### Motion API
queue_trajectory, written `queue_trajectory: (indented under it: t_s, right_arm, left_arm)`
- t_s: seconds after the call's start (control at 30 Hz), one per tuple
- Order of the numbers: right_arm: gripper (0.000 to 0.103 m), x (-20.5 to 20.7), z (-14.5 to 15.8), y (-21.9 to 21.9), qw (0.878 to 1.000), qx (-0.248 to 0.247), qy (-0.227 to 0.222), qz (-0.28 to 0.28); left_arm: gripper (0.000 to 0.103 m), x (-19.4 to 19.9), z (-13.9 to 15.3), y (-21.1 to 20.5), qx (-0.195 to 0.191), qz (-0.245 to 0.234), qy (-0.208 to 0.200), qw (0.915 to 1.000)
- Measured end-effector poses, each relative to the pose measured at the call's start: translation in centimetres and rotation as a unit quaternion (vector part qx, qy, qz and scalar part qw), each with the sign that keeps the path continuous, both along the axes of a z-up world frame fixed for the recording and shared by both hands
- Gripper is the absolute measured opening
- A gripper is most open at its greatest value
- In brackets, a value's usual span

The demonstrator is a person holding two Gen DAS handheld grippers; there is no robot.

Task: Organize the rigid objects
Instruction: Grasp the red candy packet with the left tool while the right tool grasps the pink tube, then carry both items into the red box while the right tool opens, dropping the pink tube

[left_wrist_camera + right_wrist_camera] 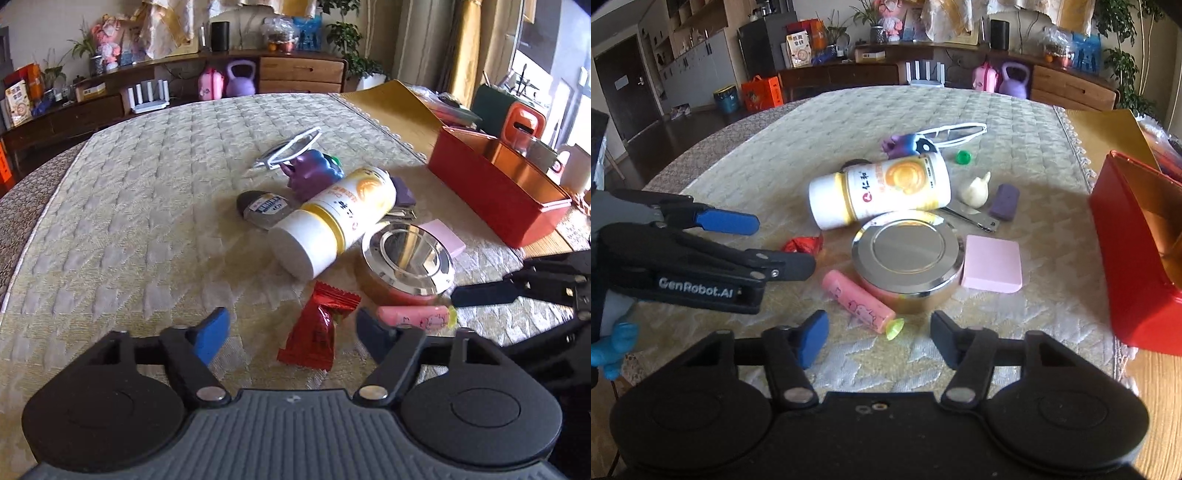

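Note:
My left gripper [291,332] is open over the quilted table cover, and a red candy wrapper [317,332] lies between its blue pads without touching them. My right gripper [879,328] is also open, with the green-capped end of a pink tube [857,299] lying between its fingers, untouched. Just beyond are a round metal tin [907,254], a white and yellow bottle [882,190] on its side and a pink block [991,264]. In the right wrist view the left gripper [783,243] reaches in from the left beside the candy.
A red open box [1137,266] stands at the table's right edge. Farther back lie a purple toy [310,173], white-framed glasses [291,147], a grey labelled oval [264,208], a cream figure [975,192], a purple eraser [1004,201] and a green cap [963,157]. Cabinets line the far wall.

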State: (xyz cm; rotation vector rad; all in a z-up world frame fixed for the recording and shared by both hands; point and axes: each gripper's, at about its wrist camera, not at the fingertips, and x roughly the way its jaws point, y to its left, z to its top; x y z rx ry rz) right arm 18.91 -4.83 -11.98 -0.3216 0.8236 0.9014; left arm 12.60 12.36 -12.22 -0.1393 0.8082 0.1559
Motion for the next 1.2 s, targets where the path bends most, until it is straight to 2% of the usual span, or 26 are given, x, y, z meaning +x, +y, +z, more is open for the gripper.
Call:
queue_trajectory:
  t_s: [0.2,0.27,0.43,0.53,0.87,1.2]
  right_arm:
    - [0.05,-0.2,-0.1,0.5,1.0,-0.008,-0.01,0.004]
    - [0.044,-0.3,-0.1,0.5,1.0,-0.008,-0.009,0.007]
    - [0.016,-0.9,0.1,0.5,1.0,-0.001,0.004,0.017]
    - [0.014,-1.8,0.3,0.8,1.0,-0.009,-0.013,0.021]
    - [0.014,-3.0,2.2,-0.7,0.999,0.025,-0.029,-0.004]
    - [0.014,-2.7,5.2,-4.3,0.996,0.053,-0.062,-0.043]
  left_arm:
    - [0.055,0.1,-0.4,0.2,-0.009,-0.009,-0.006,0.9999]
    - [0.044,0.1,-0.3,0.3,-0.011,-0.009,-0.008,0.9999]
    - [0.032,0.2,-0.1,0.2,-0.023,-0.018,-0.01,0.9995]
    - [0.025,0.1,-0.1,-0.3,-0.016,-0.023,-0.008,0.9996]
    - [0.023,-0.5,1.0,-0.8,-0.015,-0.028,-0.009,0.9995]
    - [0.023,-0.7,3.7,-2.4,-0.033,-0.046,-0.009,0.9984]
